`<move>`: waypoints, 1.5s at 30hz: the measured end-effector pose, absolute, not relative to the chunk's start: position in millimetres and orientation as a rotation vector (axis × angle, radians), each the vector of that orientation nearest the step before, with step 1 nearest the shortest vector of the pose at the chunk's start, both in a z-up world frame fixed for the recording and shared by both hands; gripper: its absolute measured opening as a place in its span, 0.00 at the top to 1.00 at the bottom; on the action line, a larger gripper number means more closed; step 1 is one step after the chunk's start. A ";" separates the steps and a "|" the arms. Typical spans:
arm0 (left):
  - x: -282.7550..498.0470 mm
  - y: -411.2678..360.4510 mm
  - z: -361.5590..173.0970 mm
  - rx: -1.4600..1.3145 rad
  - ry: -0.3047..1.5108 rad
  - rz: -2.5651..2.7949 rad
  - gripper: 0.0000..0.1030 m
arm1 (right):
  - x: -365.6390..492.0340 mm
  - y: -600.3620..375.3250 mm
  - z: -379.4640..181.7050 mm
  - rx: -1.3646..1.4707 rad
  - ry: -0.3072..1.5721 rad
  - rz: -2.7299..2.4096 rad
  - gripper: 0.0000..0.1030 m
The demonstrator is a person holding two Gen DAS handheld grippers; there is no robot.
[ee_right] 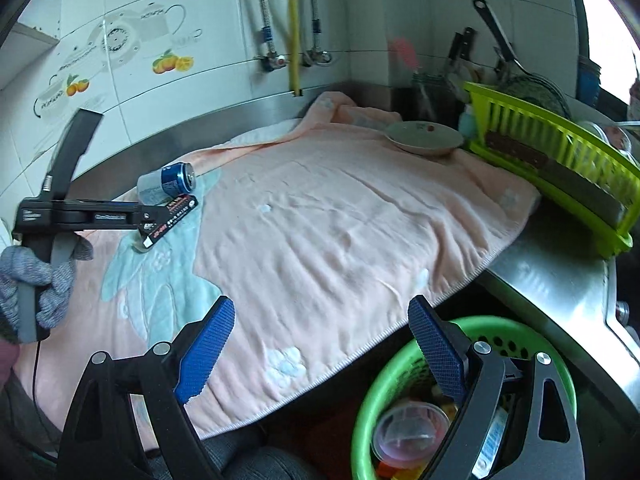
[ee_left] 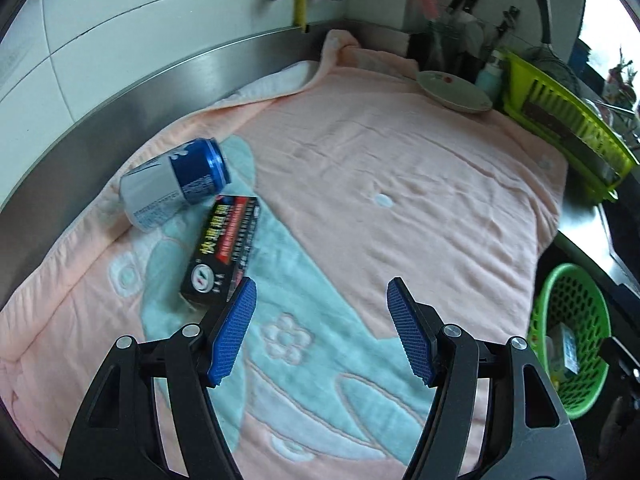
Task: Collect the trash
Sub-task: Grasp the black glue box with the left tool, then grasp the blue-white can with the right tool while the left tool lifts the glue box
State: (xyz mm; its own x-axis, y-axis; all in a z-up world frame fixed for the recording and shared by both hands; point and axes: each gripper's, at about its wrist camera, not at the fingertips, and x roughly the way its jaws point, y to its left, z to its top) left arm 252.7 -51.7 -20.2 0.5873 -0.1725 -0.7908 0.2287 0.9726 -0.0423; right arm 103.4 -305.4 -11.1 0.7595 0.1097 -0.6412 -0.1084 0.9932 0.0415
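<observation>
Soft daylight, heavy fisheye warp

Light pours in from a blown-out window at the upper right of both frames; the steel backsplash strip (ee_left: 120,104) shows dull glare, edges curve and go black, far utensils look smeared, shadows stay faint.

The right gripper (ee_right: 320,344) is held with fingers spread wide above a green basket (ee_right: 368,392) holding a plastic cup (ee_right: 408,428). A can (ee_right: 168,182) and black box (ee_right: 172,216) are seen on the pink towel (ee_right: 340,220), near the left gripper (ee_right: 154,214).
</observation>
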 end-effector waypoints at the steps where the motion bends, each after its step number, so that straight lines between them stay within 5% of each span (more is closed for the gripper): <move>1: 259.3 -44.7 -23.9 0.073 0.918 -0.217 0.34 | 108.3 -300.8 -9.4 -0.007 0.698 0.129 0.17; 23: 328.7 0.8 -78.2 0.060 1.004 -0.165 0.35 | 186.9 -239.6 -8.7 -0.139 0.724 0.251 0.17; 29: 332.0 3.8 -83.9 0.056 1.005 -0.159 0.38 | 191.7 -233.6 -9.2 -0.174 0.730 0.257 0.17; 35: 332.9 -1.6 -82.2 0.076 0.994 -0.172 0.53 | 191.2 -227.0 -3.1 -0.202 0.724 0.268 0.17; 45: 307.8 13.1 -67.5 0.029 0.967 -0.159 0.55 | 178.3 -219.9 28.9 -0.206 0.673 0.320 0.17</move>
